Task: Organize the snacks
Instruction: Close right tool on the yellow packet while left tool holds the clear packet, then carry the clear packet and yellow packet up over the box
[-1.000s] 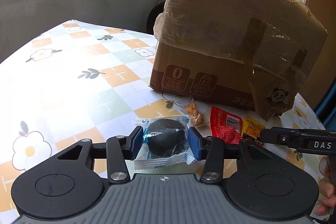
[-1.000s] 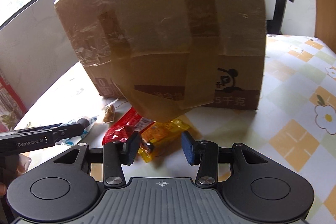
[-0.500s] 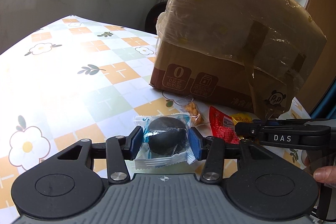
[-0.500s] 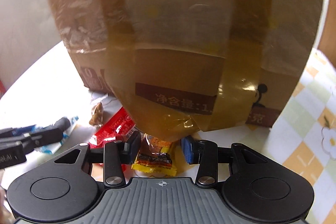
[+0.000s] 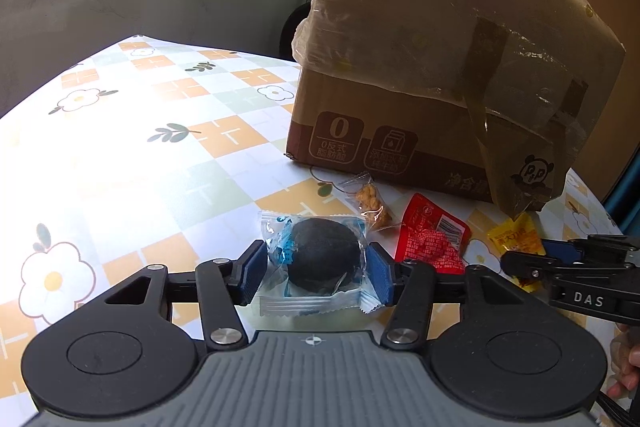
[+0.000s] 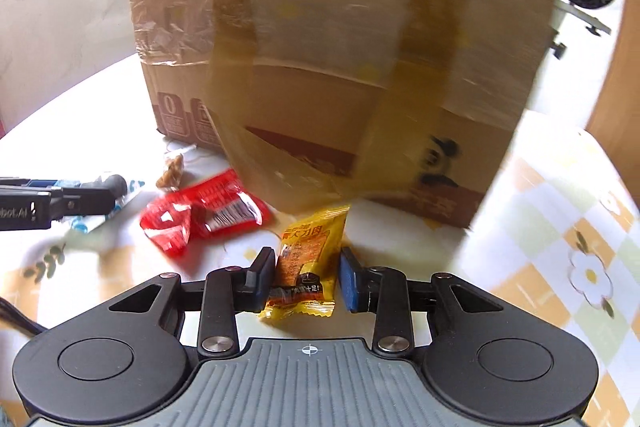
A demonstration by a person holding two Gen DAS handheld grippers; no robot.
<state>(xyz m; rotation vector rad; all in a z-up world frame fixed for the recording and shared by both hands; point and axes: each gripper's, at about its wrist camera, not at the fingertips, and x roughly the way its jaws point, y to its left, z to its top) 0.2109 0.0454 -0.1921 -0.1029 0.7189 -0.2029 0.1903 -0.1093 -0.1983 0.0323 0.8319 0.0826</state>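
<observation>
A: Pictured: a dark round cake sealed in a clear-and-blue plastic wrapper [image 5: 318, 259], clamped across its middle by the blue pads of the left gripper [image 5: 316, 273], low over the flower-patterned tablecloth [image 5: 168, 163] near its front edge

B: And the right gripper [image 6: 306, 277]?

A: Its jaws stand apart, straddling a small yellow foil snack packet [image 6: 306, 267] that lies on the cloth below the hanging flap of the taped brown cardboard box [image 5: 440, 67]; the left pad looks to be touching the packet, the right pad is clear of it

B: How should these handle?

A: Likely light, crinkly and slippery. The cake is probably soft, so a gentle squeeze across its widest part suits it; the yellow packet is flat and best taken across its body rather than by the crimped ends

B: What else lies around?

A: A crumpled red foil sachet [image 5: 432, 241] between the two grippers, and a tiny clear bag of nuts [image 5: 370, 201] close to the box's front edge
</observation>
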